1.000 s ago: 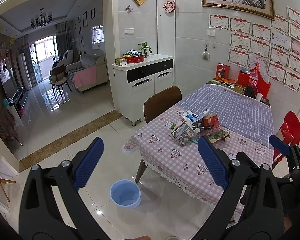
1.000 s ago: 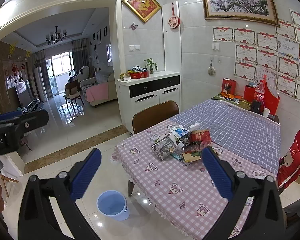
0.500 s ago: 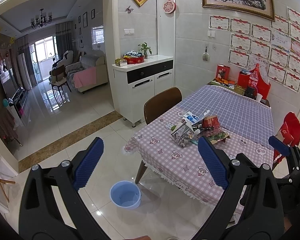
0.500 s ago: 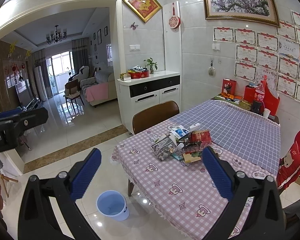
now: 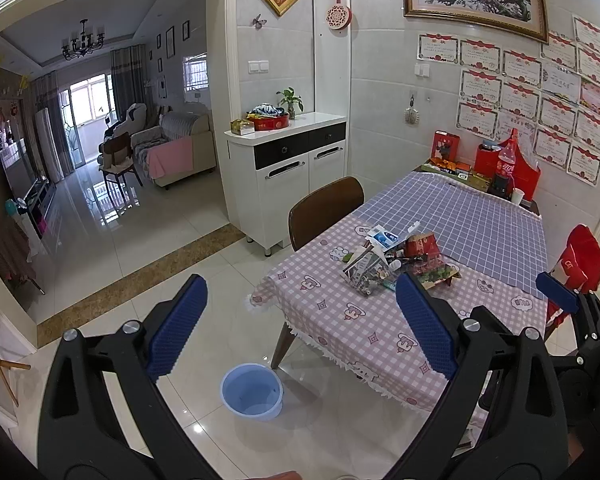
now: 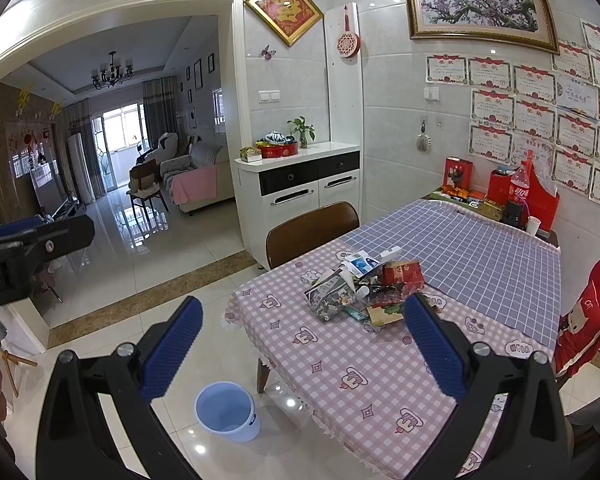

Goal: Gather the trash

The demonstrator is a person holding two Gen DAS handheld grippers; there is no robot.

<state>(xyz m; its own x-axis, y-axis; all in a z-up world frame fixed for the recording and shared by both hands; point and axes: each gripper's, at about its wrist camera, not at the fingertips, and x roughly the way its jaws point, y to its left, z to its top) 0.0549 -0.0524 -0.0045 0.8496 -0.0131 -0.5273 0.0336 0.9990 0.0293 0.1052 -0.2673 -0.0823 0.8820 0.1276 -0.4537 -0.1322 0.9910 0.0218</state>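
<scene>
Trash pile (image 6: 364,292) sits mid-surface (image 6: 380,376), ahead and slightly right of us, well apart from both grippers. Right gripper (image 6: 302,344) is nearer; left gripper (image 5: 300,324) farther. Both gape wide, empty. Blue bucket (image 6: 226,410) on floor, near-left.

Left gripper (image 5: 300,320) and right gripper (image 6: 302,340), black frames, ribbed blue jaws, silver screws

Trash pile (image 5: 396,262) (crumpled wrappers, cartons) heaped mid-table; blue bucket (image 5: 252,395) upright — on the floor nearby.
</scene>
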